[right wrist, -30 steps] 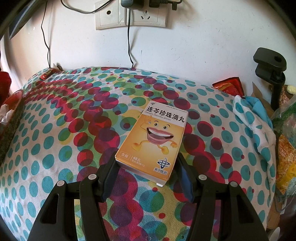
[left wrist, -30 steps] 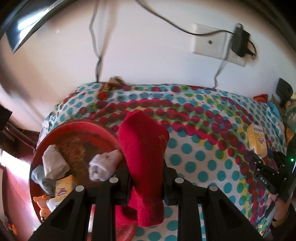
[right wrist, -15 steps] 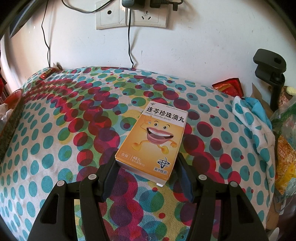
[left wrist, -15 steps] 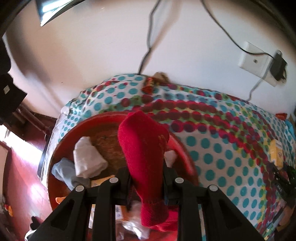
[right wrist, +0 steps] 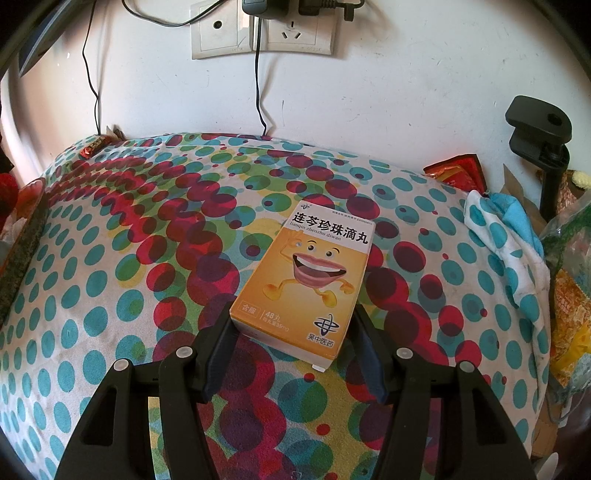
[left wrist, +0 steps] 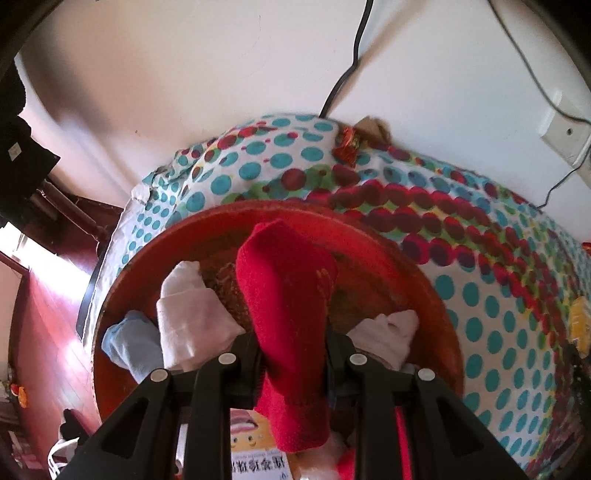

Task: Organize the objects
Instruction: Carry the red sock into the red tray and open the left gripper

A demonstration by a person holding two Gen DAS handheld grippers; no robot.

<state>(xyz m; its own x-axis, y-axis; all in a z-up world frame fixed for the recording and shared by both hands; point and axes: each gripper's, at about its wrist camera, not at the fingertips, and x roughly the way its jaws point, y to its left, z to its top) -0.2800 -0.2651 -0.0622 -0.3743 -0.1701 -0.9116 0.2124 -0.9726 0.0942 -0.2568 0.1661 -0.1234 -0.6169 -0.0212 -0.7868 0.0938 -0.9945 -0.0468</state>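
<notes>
My left gripper (left wrist: 291, 343) is shut on a red sock (left wrist: 288, 280), which stands up between its fingers and hangs below them. Under it lies a round red tray (left wrist: 424, 280) holding two rolled white socks (left wrist: 188, 314), a pale blue sock (left wrist: 125, 343) and a yellow box (left wrist: 255, 450). In the right wrist view my right gripper (right wrist: 291, 325) is shut on the near end of an orange medicine box (right wrist: 314, 266) with a cartoon mouth, just above the dotted cloth (right wrist: 110, 277).
The tray's edge (right wrist: 22, 236) shows at the far left of the right wrist view. Wall sockets (right wrist: 264, 33) with cables hang behind. A black clamp (right wrist: 539, 129), a red wrapper (right wrist: 458, 173), bunched cloth (right wrist: 506, 236) and bags crowd the right. A candy wrapper (left wrist: 347, 144) lies by the wall.
My left gripper has carried the red sock leftward, from beside the tray to over its middle. The right gripper and its box have not moved.
</notes>
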